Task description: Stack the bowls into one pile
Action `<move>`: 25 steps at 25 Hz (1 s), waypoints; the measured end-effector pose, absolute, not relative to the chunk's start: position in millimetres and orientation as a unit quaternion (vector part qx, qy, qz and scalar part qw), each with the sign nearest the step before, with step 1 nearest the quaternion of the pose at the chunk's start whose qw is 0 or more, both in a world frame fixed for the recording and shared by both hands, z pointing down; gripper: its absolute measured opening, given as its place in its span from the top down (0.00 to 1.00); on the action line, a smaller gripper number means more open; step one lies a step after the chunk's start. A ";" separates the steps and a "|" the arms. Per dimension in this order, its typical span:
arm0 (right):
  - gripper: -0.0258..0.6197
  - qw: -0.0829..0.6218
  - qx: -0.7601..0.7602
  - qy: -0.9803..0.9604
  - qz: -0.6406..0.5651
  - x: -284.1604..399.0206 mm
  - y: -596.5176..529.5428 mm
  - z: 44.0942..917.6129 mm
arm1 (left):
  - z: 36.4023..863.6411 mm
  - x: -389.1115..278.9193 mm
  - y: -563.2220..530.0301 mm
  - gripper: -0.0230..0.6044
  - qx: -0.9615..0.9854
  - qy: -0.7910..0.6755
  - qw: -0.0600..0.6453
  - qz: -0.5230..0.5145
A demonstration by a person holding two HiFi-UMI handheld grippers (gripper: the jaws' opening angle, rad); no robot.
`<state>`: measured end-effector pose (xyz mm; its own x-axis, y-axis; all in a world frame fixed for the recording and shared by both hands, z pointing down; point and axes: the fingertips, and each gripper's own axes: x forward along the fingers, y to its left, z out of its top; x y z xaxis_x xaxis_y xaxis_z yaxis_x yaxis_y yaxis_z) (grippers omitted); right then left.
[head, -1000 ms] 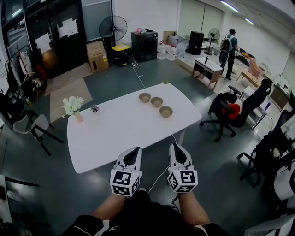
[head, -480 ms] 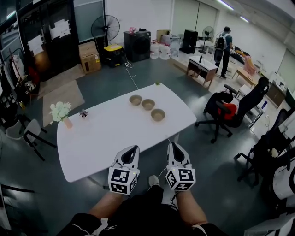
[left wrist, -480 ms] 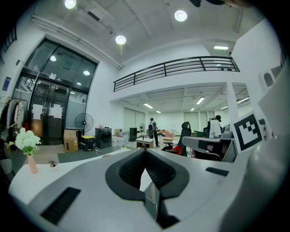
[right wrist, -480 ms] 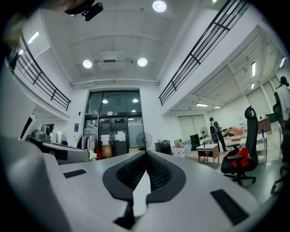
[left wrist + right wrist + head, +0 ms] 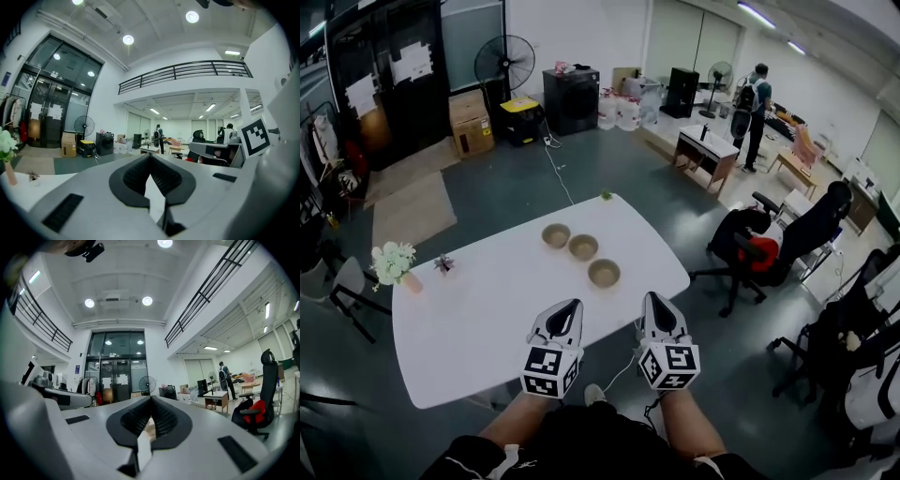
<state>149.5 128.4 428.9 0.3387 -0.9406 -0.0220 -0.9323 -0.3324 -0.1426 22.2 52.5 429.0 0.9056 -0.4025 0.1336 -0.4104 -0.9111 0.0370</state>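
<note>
Head view: nearer the table than a second back, bowls on it unstacked, left gripper and right gripper closed, empty, approach only.

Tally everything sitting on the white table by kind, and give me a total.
Tan round bowls: 3
Bunch of white flowers in a pink vase: 1
Small dark ornament, too small to identify: 1
Small green object at the far edge: 1
Total: 6
</note>
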 end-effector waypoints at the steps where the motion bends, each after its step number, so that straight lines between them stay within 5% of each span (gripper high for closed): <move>1: 0.93 0.063 -0.815 0.575 -0.030 163.8 115.6 426.1 | 427.9 36.2 39.9 0.94 0.975 -0.209 0.033 0.061; 12: 0.93 0.047 -0.799 0.599 -0.030 285.3 -15.1 433.7 | 445.5 148.4 -86.6 0.94 0.968 -0.238 0.049 0.066; 25: 0.93 0.043 -0.742 0.666 -0.069 317.7 -107.5 451.5 | 452.2 152.5 -155.3 0.94 0.938 -0.333 0.059 0.072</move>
